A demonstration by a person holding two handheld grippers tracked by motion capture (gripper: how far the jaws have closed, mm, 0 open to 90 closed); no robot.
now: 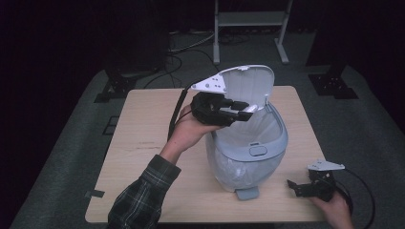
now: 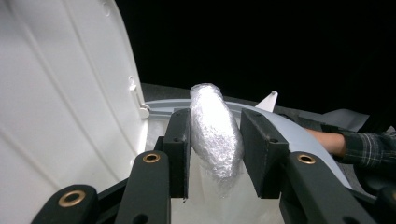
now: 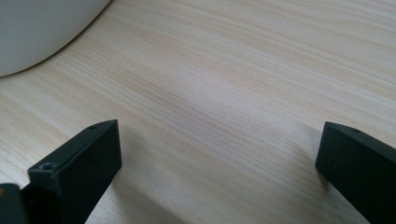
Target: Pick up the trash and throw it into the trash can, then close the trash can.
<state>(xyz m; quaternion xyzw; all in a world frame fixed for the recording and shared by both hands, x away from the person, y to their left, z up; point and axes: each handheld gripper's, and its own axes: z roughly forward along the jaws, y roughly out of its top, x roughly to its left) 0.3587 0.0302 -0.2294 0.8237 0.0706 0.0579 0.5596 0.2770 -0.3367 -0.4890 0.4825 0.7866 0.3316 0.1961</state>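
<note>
Left claw raised over the open mouth of the bin, at about 11 o'clock from the bin's middle in the high view, pointing toward 3 o'clock. Clamped between its two black pads: a crumpled foil wad, silvery and elongated, standing roughly upright in the left gripper view, its upper end poking out toward 12 o'clock beyond the pad tips. Left pad flat against the wad; right pad meeting it lower down. Wad seen in the high view as a pale sliver at the claw's tip, just above the bin's rim.

Bin standing near the middle of the table, grey-rimmed, lined with a clear plastic bag, foot pedal at 6 o'clock. Lid swung up and back toward 12 o'clock, its white inner face at 9 o'clock in the left gripper view, close beside the claw.

Right claw low at the table's 4 o'clock corner, well apart from the bin, jaws spread wide with bare wood grain between them and nothing gripped. Curved white wall of the bin at 10 o'clock in the right gripper view.
</note>
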